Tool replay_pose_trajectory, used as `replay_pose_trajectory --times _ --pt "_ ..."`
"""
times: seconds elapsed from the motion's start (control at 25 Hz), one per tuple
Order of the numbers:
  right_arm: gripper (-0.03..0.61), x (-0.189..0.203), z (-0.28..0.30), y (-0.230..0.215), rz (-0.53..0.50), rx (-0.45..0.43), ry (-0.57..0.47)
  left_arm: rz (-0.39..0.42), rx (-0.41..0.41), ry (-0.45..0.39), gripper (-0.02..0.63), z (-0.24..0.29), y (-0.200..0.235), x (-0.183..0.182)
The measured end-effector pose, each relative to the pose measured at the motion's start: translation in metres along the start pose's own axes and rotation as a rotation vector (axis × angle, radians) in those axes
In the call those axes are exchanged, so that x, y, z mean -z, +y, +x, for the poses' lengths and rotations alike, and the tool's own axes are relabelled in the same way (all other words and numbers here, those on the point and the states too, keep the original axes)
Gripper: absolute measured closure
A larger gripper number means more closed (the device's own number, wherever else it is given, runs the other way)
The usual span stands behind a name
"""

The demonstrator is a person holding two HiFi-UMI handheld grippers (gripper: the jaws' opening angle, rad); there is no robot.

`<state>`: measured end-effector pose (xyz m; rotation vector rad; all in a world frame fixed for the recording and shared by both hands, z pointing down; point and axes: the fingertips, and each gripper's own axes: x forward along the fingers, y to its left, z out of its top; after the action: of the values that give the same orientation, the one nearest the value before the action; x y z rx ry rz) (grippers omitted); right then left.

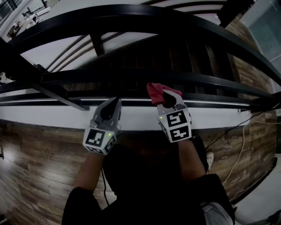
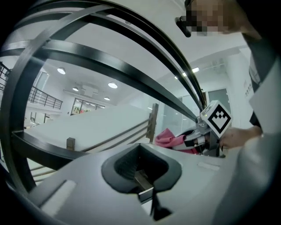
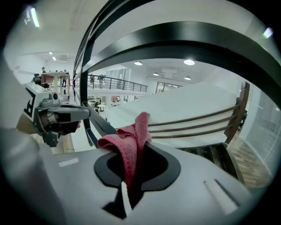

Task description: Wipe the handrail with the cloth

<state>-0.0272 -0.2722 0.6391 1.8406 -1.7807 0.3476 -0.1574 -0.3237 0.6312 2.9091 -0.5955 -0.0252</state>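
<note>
Cloth [image 1: 154, 91] pinched in closed jaws of right gripper [image 1: 166, 97] | left gripper [image 1: 114, 102] closed, empty | handrail [image 1: 131, 13] wiping seemingly not yet started

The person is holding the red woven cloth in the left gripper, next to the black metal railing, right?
Not the left: the red woven cloth is pinched in the right gripper, next to the black metal railing. The right gripper view shows it.

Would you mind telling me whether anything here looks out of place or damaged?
Nothing looks damaged. The only untidy thing is a loose cable trailing across the floor on the right of the head view. The cloth sits bunched in the shut right tool, and the handrail looks intact.
</note>
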Motion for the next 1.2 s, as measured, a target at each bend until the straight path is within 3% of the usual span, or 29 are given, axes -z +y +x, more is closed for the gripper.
replay_pose_trajectory --times 0.2,0.64,0.84,1.04,1.2 --pt "0.529 -0.013 0.009 0.028 -0.066 -0.066 0.006 0.029 -0.039 0.018 0.614 -0.016 0.009 0.003" --pt "0.529 -0.04 0.029 0.073 -0.135 -0.142 -0.017 -0.001 -0.144 0.007 0.614 -0.049 0.034 0.008" --pt "0.529 -0.053 0.044 0.106 -0.229 -0.136 0.005 -0.036 -0.199 0.001 0.614 -0.069 0.049 0.019" --pt "0.529 -0.068 0.059 0.131 -0.263 -0.187 0.012 -0.058 -0.253 -0.014 0.614 -0.079 0.067 0.02" --pt "0.529 -0.075 0.067 0.146 -0.356 -0.206 0.021 -0.05 -0.293 -0.03 0.614 -0.087 0.078 0.021"
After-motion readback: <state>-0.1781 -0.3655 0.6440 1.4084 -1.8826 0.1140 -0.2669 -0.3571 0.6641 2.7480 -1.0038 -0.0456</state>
